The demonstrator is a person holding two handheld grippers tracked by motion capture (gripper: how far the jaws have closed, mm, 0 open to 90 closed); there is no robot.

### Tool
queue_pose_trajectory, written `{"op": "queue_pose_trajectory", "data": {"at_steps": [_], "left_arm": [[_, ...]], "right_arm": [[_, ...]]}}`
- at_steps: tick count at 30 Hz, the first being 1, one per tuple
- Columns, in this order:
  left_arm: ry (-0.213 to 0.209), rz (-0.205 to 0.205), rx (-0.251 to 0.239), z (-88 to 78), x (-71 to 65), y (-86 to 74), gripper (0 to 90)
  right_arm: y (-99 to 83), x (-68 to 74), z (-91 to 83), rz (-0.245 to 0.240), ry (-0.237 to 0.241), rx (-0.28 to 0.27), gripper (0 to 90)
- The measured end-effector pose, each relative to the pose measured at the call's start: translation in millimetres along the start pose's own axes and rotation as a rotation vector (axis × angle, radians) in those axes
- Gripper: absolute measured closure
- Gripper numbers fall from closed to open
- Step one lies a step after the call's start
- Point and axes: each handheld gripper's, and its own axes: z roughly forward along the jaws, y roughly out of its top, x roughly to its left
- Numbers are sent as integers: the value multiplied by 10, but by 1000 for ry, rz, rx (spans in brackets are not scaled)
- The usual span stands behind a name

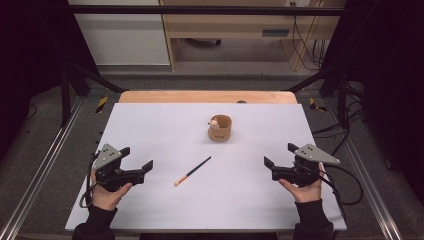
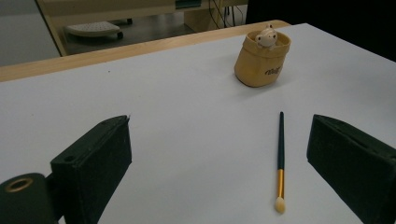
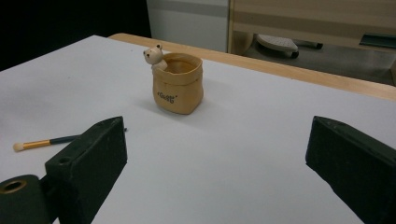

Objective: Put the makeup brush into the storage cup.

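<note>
A tan pouch-shaped cup (image 1: pixel 220 128) with a small bear figure on its rim stands upright on the white table (image 1: pixel 150 125), past the middle. A thin makeup brush (image 1: pixel 192 171) with a dark handle, gold ferrule and pale tip lies flat in front of it. My left gripper (image 1: pixel 136 158) rests at the table's left, open and empty. My right gripper (image 1: pixel 281 155) rests at the right, open and empty. In the left gripper view the brush (image 2: pixel 280 161) lies ahead between the jaws and the cup (image 2: pixel 262 58) stands farther off. The right gripper view shows the cup (image 3: pixel 177 84) ahead and the brush (image 3: pixel 44 142) at left.
The table's wooden far edge (image 1: pixel 207 96) borders a floor with a wooden desk (image 1: pixel 240 27) and cables (image 1: pixel 310 45) behind. Black frame posts stand at both sides. Bare white surface lies all around the cup and brush.
</note>
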Motion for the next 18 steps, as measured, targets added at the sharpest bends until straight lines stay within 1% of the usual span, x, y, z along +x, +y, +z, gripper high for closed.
{"op": "queue_pose_trajectory", "data": {"at_steps": [13,18], "left_arm": [[-14,24,30,126,-108,-9,67],[-23,43,54,189,-156,-9,69]], "right_arm": [[-30,34,64,-10,8,22,56],[-33,40,72,-7,7,28,56]]}}
